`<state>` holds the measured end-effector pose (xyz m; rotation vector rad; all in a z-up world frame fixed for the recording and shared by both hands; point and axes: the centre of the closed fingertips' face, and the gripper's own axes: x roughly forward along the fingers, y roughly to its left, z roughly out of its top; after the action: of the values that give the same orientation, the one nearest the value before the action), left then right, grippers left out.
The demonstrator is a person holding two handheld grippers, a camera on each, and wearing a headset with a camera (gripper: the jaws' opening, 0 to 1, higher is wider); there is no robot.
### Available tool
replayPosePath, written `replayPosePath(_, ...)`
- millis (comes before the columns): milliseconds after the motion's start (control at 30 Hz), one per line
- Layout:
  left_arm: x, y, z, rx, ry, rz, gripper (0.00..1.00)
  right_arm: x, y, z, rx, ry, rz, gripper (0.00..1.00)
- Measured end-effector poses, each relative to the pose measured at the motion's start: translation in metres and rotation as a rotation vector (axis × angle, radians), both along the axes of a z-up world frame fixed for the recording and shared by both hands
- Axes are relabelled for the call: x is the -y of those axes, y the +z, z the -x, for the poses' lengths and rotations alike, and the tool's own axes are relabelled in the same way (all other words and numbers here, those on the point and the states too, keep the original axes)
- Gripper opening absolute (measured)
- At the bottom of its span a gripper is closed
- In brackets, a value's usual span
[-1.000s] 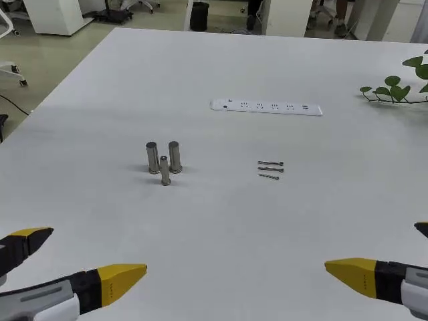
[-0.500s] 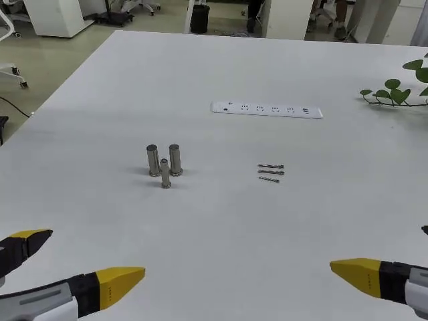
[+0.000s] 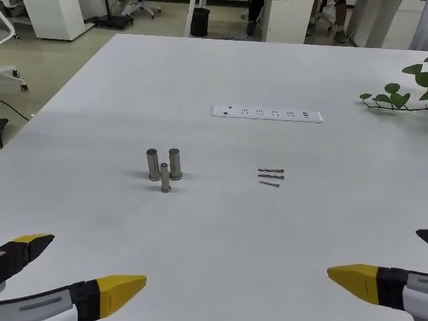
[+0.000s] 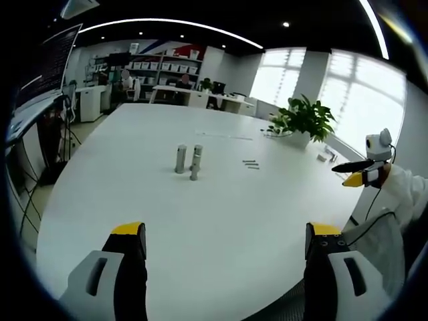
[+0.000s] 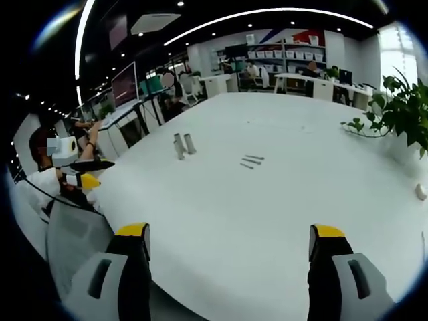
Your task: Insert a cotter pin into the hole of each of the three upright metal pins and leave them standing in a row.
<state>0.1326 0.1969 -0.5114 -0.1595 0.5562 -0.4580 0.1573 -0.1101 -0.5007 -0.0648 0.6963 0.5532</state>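
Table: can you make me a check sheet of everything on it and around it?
Surface: white table, flat.
Job's things: three metal pins upright in a cluster, not a row; three cotter pins lying apart to their right, none inserted.
Clutter: power strip; plant at the far right edge.
Grippers: left gripper and right gripper open, holding nothing.
Cables: dark cable on the floor, left.
Surroundings: office floor with a black bin beyond the table.
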Motion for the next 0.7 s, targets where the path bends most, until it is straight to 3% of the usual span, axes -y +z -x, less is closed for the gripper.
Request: replayPosePath(700, -0.0019, -0.002, -0.0037, 0.004, 0.011, -0.002, 0.98, 0.0035, -0.0063, 0.0019, -0.023, -0.014, 0.009, 0.96)
